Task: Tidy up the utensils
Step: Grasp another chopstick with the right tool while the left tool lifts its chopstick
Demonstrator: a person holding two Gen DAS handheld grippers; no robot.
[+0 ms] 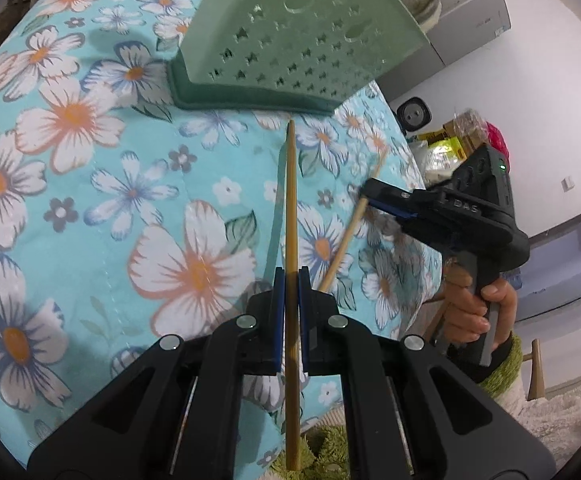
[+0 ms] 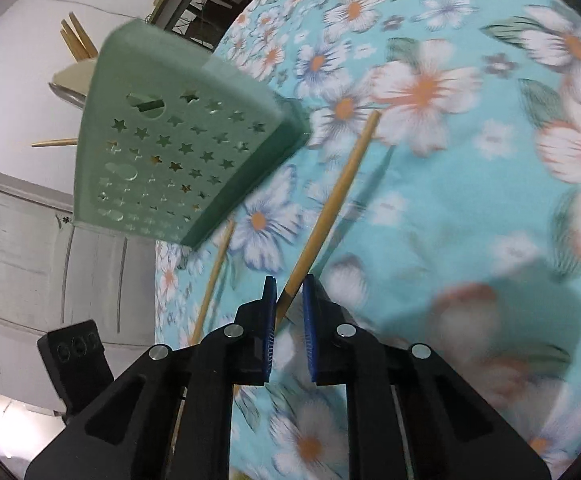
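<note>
The left gripper (image 1: 290, 276) is clamped on a chopstick (image 1: 290, 208) pointing to twelve o'clock, at the green utensil holder (image 1: 290, 40) standing on the floral tablecloth (image 1: 70, 160). At three o'clock, the right gripper (image 2: 289, 284) pinches a second chopstick (image 2: 338, 196) by its end, angled toward one o'clock above the cloth.

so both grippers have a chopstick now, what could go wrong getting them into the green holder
The right gripper pinches its chopstick near one end only, with the jaws not fully together, so the chopstick could swing or slip out.

The left gripper holds its chopstick aimed at the green holder wall, so pushing forward may jab or shove it.

The two grippers are close together, so the chopsticks could cross or collide.
</note>
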